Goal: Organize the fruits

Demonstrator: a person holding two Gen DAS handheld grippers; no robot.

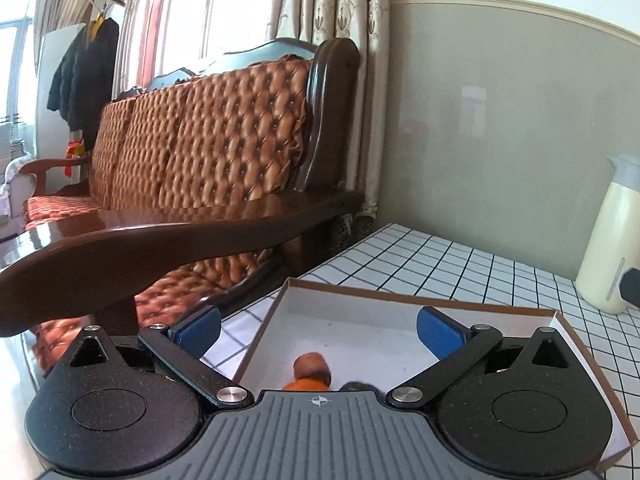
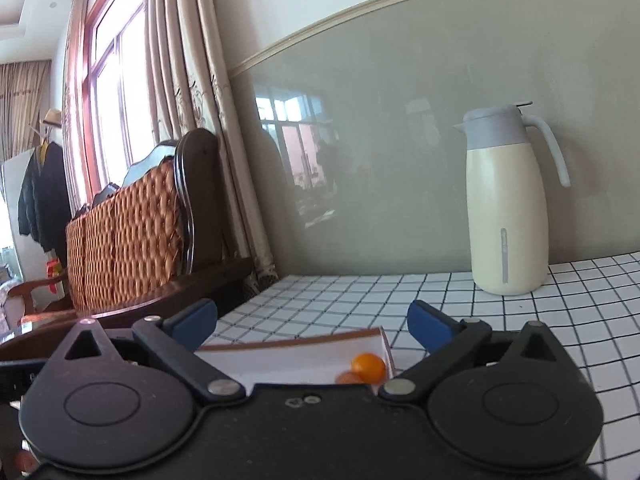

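Both hand-held grippers are spread wide w/ nothing between the pads. Left hand-held gripper (image 1: 318, 330) hangs over the shallow box (image 1: 420, 299); inside it, close under the gripper, an orange-brown fruit (image 1: 312, 368) (partly hidden). Right hand-held gripper (image 2: 312, 322) sits over the box's right end, where two small orange fruits (image 2: 368, 367) touch at the corner. Box rests on the checked bench (image 2: 440, 292); beyond the box, a cream jug (image 2: 508, 208) by the wall.

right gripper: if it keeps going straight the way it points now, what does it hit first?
Probably the box far wall, beyond the small orange fruit. The open right gripper tilts slightly down; if it clears that rim, the checked table comes next. Depth unclear.
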